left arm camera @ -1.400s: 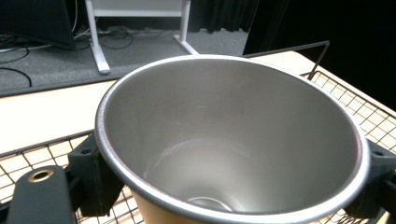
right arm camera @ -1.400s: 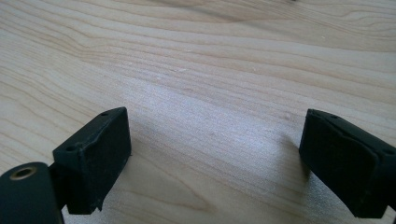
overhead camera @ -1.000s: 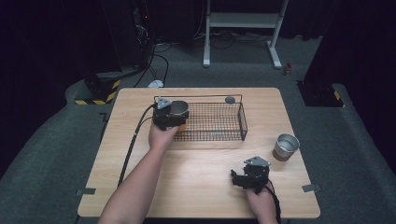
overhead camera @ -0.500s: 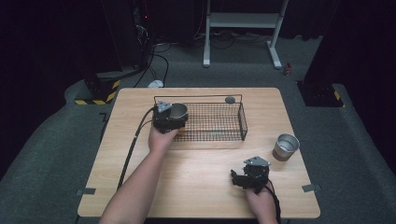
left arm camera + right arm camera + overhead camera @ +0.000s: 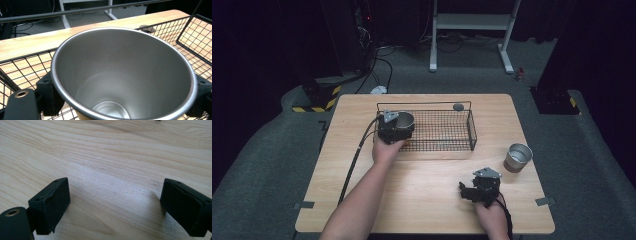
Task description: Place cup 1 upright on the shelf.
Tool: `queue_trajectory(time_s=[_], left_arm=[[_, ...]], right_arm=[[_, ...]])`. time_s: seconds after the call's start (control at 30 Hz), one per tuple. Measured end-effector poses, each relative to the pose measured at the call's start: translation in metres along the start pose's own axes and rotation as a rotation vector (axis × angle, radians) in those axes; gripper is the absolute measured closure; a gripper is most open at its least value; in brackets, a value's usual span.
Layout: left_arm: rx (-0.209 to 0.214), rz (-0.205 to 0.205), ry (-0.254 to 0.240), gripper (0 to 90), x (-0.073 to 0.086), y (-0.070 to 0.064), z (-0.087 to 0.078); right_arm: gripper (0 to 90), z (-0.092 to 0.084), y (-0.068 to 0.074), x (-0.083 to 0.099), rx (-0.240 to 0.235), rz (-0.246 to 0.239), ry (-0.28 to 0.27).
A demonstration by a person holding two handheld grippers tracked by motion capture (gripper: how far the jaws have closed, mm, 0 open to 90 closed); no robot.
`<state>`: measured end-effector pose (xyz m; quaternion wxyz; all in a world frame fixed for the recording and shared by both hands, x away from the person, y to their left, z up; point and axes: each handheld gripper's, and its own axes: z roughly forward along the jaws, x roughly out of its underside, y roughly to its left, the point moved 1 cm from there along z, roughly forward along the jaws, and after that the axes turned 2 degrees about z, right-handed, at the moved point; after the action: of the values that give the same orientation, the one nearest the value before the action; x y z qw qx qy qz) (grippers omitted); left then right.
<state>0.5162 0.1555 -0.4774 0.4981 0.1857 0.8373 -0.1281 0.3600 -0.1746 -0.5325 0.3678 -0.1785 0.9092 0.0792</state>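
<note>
At centre left of the high view, a rigid, light, slippery brushed-steel cup [image 5: 404, 120] is clamped across its outer wall by the left hand-held gripper [image 5: 393, 126], over the black wire basket [image 5: 472, 130]; the right hand-held gripper [image 5: 481, 186] is spread, empty.

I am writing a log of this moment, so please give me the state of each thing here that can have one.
left gripper: shut on the held cup, over the basket's left end
held cup: upright, empty
wire basket: upright on the table
second cup: standing on the table, untouched
right gripper: open, empty
</note>
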Motion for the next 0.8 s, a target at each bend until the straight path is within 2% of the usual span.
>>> queue_trajectory(time_s=[0.33,0.43,0.57,0.8], left_arm=[[0.001,0.002,0.005,13.5,0.0019,-0.0013,0.0013],[-0.003,0.018,0.008,13.5,0.0027,-0.0012,0.0014],[-0.001,0.017,0.010,13.5,0.0028,-0.0009,0.0012],[-0.003,0.019,0.031,13.4,0.0024,-0.0004,-0.0010]], right_arm=[[9.1,0.0000,0.0000,0.0000,0.000,0.000,0.000],[9.1,0.0000,0.0003,0.0000,0.000,0.005,0.000],[9.1,0.0000,0.0003,0.0000,0.000,0.005,0.000],[9.1,0.0000,0.0002,0.0000,0.000,0.002,-0.001]])
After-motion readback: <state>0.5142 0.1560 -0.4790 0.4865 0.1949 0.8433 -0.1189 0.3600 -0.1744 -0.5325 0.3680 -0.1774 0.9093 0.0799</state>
